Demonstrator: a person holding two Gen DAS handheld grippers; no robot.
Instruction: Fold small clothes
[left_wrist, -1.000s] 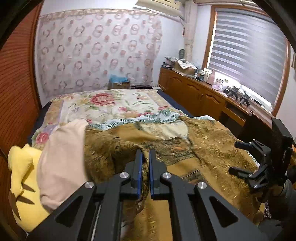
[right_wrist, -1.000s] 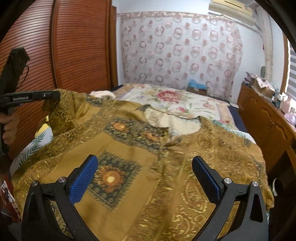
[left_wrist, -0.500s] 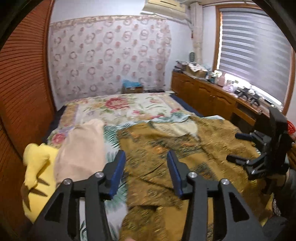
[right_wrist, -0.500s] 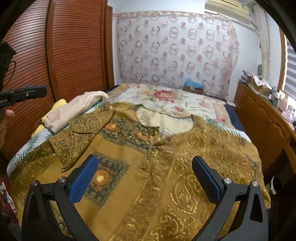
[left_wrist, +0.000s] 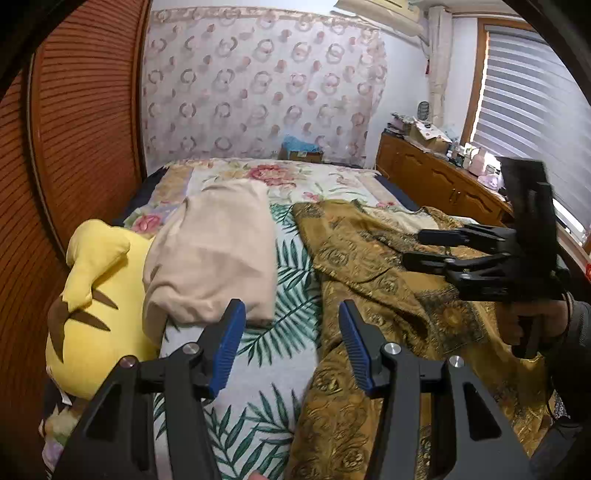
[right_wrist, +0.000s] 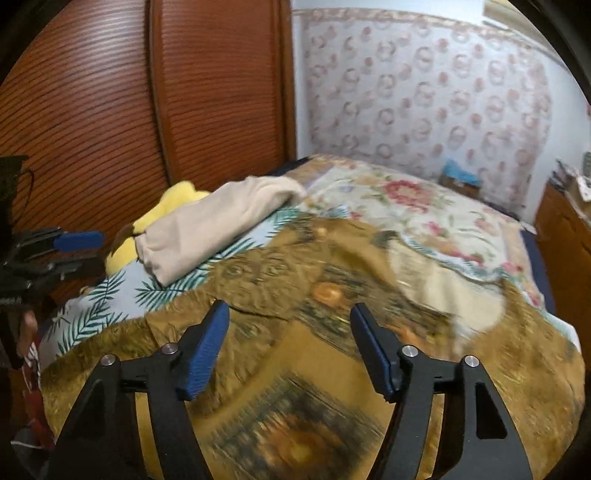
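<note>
A golden-brown patterned shirt (left_wrist: 373, 280) lies spread on the bed, its left sleeve folded in over the body; it fills the lower right wrist view (right_wrist: 332, 332). My left gripper (left_wrist: 291, 332) is open and empty, above the leaf-print sheet just left of the shirt's edge. My right gripper (right_wrist: 288, 332) is open and empty, low over the shirt's front; it also shows in the left wrist view (left_wrist: 476, 251) at the right. The left gripper shows at the left edge of the right wrist view (right_wrist: 55, 254).
A beige folded cloth (left_wrist: 214, 251) lies on a yellow plush toy (left_wrist: 96, 295) at the bed's left. A wooden slatted wardrobe (right_wrist: 147, 92) stands on the left. A wooden cabinet (left_wrist: 439, 181) with clutter runs under the window at the right.
My left gripper opened, let go of the shirt's sleeve and drew back to the left. The sleeve now lies folded on the shirt. My right gripper moved left and lower over the shirt.
</note>
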